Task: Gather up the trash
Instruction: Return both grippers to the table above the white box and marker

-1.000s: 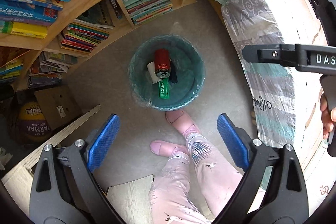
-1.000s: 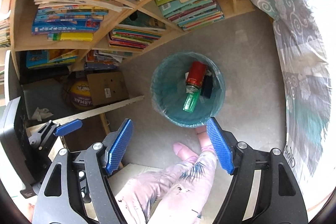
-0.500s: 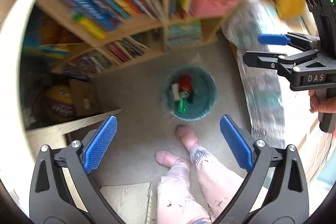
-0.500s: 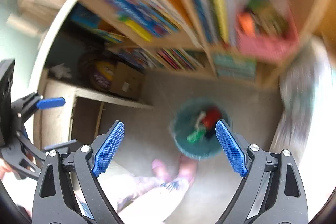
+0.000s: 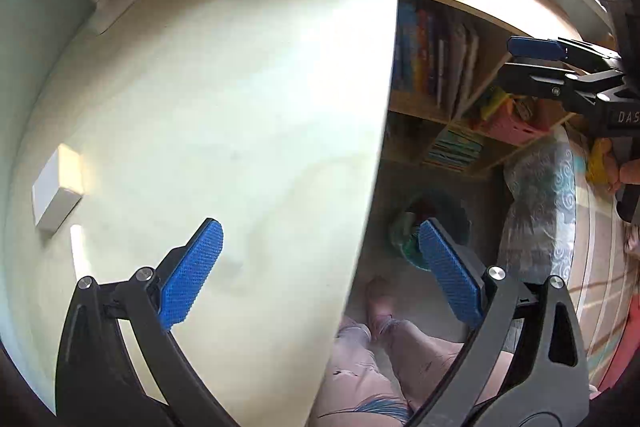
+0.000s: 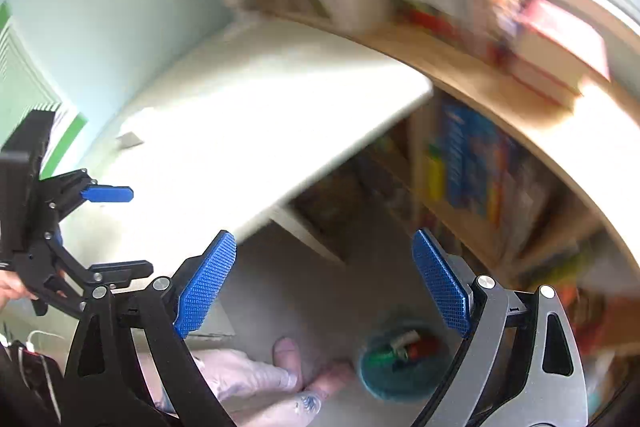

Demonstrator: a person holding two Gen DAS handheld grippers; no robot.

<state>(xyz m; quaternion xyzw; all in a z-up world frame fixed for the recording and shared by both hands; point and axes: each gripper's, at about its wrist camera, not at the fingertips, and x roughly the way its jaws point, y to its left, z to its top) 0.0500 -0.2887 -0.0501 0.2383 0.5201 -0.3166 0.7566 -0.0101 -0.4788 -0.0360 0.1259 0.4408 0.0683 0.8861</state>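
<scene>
Now both tools released, nothing held: left gripper [image 5: 320,273] and right gripper [image 6: 324,283] spread wide. Trash seen inside teal bin [image 6: 394,367] on floor, below white tabletop [image 5: 224,115]. Risk judged: tabletop edge could be struck; view blurred.

Left tongs [image 5: 320,277] spread wide and empty at lower frame, right tongs [image 6: 324,283] likewise parted and empty, bare feet [image 6: 304,367] below.
</scene>
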